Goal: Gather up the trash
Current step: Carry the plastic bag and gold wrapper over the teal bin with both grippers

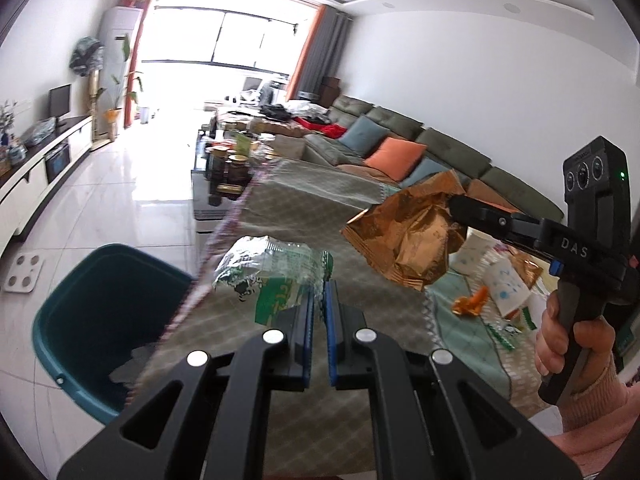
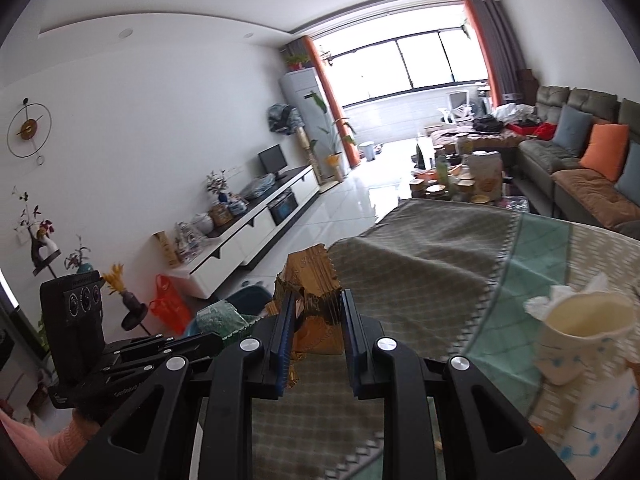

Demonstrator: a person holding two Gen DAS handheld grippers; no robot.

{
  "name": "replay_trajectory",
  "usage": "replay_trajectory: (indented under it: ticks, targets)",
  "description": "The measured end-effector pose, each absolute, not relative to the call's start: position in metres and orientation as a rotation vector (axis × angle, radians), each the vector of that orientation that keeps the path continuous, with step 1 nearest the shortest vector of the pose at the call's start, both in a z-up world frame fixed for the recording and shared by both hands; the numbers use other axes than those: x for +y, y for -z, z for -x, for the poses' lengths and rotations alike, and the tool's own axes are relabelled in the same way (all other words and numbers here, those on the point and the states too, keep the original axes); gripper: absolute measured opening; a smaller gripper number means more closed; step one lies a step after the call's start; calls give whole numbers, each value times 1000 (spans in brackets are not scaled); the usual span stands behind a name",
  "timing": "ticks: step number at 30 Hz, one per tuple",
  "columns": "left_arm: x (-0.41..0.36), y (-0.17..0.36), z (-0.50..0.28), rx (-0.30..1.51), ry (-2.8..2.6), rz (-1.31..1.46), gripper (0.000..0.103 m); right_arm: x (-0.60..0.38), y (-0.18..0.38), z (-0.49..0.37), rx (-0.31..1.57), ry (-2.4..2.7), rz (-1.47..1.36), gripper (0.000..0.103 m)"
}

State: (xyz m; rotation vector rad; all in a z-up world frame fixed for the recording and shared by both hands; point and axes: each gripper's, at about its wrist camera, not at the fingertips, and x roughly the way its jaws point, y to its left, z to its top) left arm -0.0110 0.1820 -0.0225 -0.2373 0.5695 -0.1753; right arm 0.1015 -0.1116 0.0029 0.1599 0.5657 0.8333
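Note:
My left gripper (image 1: 319, 294) is shut on a crumpled clear and green plastic wrapper (image 1: 272, 272), held above the table edge, right of a teal bin (image 1: 100, 320) on the floor. My right gripper (image 2: 316, 308) is shut on a crumpled gold foil bag (image 2: 312, 280); the same bag (image 1: 404, 236) shows in the left wrist view, held in the air over the table. The green wrapper (image 2: 222, 318) and the left gripper body show at the lower left of the right wrist view.
A paper cup with tissue (image 2: 576, 336), orange scraps (image 1: 470, 304) and more wrappers lie on the table's glass top (image 2: 532, 248). A patterned tablecloth (image 1: 320, 200) hangs over the edge. A sofa (image 1: 400, 140) stands beyond, a TV cabinet (image 2: 260, 224) along the wall.

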Motion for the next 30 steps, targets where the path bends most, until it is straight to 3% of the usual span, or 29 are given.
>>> replay_trajectory:
  ticks: [30]
  targets:
    - [283, 44, 15, 611, -84, 286, 8, 21, 1, -116, 644, -1016, -67, 23]
